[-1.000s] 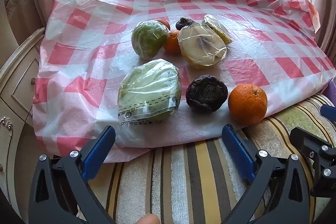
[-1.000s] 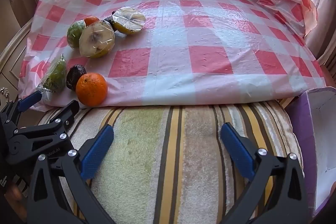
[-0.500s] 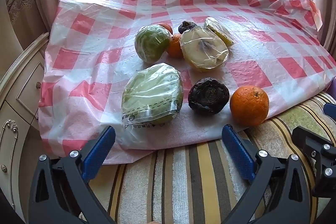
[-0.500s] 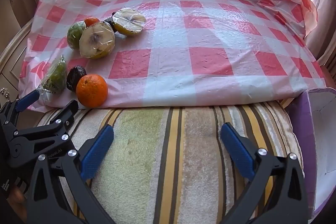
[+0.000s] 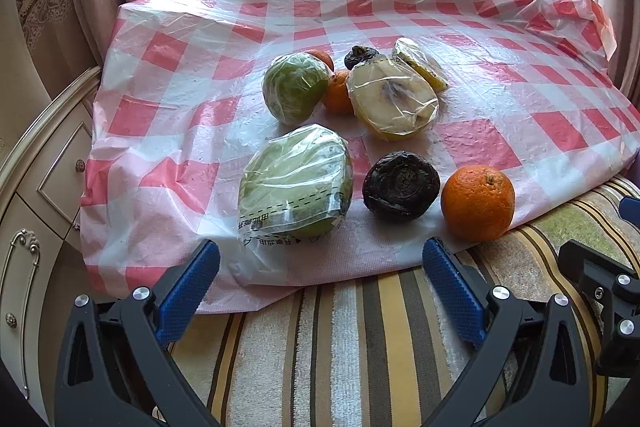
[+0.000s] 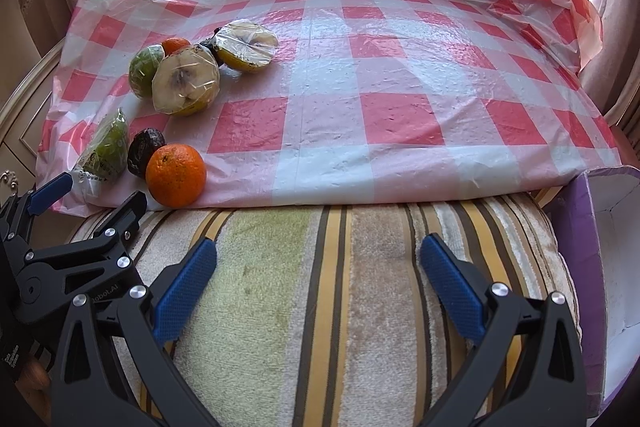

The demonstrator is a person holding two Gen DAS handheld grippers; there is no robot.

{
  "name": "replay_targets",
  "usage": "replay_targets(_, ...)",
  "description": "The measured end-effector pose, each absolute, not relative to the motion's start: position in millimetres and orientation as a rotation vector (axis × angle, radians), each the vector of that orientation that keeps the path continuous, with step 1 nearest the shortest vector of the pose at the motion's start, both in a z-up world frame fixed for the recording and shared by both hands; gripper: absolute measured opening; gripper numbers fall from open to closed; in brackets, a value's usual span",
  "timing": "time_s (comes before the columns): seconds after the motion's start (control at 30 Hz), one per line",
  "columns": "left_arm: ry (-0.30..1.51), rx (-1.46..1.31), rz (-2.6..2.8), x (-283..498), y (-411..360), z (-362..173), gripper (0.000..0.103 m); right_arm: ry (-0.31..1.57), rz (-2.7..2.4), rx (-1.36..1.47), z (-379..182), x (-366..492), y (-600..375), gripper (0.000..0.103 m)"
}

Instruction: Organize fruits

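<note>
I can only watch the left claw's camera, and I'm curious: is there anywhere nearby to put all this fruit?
Observer: Possibly. The right camera shows an open purple box, white inside, standing at the right end of the checked cloth.
Visitor: Is the other claw carrying anything?
Observer: No. The right claw is open and empty, over the striped towel.
</note>
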State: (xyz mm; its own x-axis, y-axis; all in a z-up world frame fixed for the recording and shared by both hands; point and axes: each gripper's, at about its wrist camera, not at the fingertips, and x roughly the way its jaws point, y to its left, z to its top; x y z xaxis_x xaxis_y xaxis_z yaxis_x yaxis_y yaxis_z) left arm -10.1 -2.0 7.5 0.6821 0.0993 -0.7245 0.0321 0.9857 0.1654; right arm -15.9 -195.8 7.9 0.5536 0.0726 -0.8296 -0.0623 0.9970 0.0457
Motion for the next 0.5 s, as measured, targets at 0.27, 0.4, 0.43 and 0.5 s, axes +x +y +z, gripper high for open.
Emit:
replay_targets(0.27, 0.820, 0.170, 0.038, -10.8, -2.5, 6.7, 0.099, 0.982, 0.078, 0.009, 7.3, -16.1, -195.0, 0.102)
replay_targets(0.4, 0.820, 0.170, 0.038, -11.0, -2.8, 6.4, 0.099, 0.982, 0.078, 0.009, 6.7, -16.2, -194.7, 0.102)
replay_targets(0.43, 0.820, 0.170, 0.038, -10.9, -2.6, 6.4, 0.099, 0.982, 0.078, 0.009, 6.5, -16.2, -194.5, 0.102)
replay_targets(0.5, 0.820, 0.171, 0.038, -11.1, -2.9, 6.3, 0.099, 0.982, 0.078, 0.009, 7.3, -16.1, -195.1, 0.102)
